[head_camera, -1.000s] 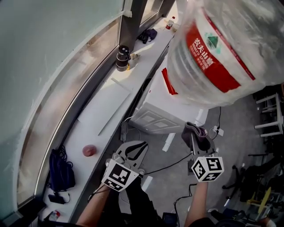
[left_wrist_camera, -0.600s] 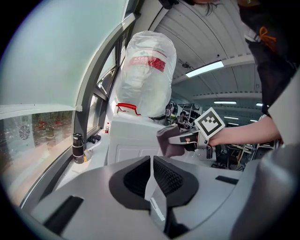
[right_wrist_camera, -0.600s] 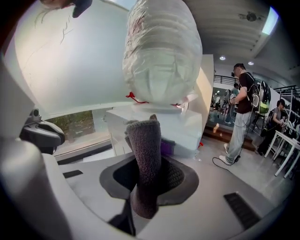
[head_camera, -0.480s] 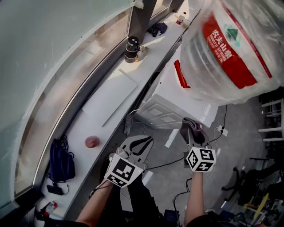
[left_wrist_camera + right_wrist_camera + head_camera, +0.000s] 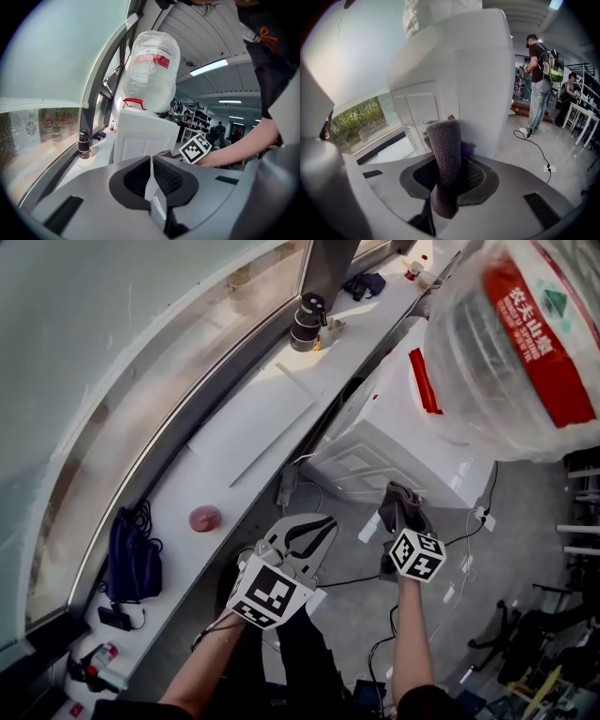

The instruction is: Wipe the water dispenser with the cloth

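Right gripper [image 5: 452,174]: fingers clamped on grey cloth [image 5: 444,140], near front of white water dispenser [image 5: 394,442]; contact unclear. Left gripper [image 5: 151,174]: fingers together, nothing between, apart from dispenser.

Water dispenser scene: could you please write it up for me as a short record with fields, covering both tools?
water dispenser: white, standing beside the window ledge, with a large bottle on top
cloth: dark, pinched upright in the right tool
right tool: shut on the cloth, aimed at the dispenser's lower front; contact cannot be told
left tool: shut, nothing between its jaws, held apart from the dispenser
flask: dark, upright on the ledge by the window
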The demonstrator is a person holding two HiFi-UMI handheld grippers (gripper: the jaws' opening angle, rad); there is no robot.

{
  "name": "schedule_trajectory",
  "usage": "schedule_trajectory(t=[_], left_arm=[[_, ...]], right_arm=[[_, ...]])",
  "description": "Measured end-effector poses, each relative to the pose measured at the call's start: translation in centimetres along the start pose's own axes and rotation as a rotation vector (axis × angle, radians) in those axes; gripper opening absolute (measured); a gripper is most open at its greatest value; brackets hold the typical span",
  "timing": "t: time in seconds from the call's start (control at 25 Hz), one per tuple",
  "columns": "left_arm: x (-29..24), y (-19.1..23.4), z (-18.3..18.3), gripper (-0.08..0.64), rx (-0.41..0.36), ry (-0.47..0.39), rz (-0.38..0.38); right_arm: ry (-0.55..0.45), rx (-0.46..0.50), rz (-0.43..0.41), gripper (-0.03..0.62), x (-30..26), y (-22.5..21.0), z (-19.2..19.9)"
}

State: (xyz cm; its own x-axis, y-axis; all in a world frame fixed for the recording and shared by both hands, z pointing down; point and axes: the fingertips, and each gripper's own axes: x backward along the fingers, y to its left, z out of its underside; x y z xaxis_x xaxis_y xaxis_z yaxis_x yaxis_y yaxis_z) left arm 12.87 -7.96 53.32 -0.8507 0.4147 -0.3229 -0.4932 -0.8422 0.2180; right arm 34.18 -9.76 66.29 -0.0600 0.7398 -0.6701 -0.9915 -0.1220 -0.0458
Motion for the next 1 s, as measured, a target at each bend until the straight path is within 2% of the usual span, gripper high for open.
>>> schedule_trajectory(t=[0.2,0.4,0.6,0.8,1.0], left_arm=[[0.2,1.2,1.8,0.029,-0.014,0.036,-0.03],[0.1,1.8,3.4,0.029,-0.028,0.055,-0.025],[-0.7,2.7,4.5,0.029,-0.038,0.074,-0.038],[-0.9,3.1,4.6,0.029,-0.032,0.076,-0.037],[-1.1,3.2,4.9,0.029,-0.036,0.089,-0.026]], right_arm=[[0.063,-0.009,0.019,0.106,-3.8,-0.1,4.0],[0.132,-0.005,0.047,0.106,-7.7,-0.7,8.3],[0.234,0.04,0.063,0.106,-11.1,-1.0,11.7],[0.358,0.151,0.086,0.106,-13.5,-0.9,14.0],[0.407,0.153,0.094,0.106,-13.7,-0.6,14.5]])
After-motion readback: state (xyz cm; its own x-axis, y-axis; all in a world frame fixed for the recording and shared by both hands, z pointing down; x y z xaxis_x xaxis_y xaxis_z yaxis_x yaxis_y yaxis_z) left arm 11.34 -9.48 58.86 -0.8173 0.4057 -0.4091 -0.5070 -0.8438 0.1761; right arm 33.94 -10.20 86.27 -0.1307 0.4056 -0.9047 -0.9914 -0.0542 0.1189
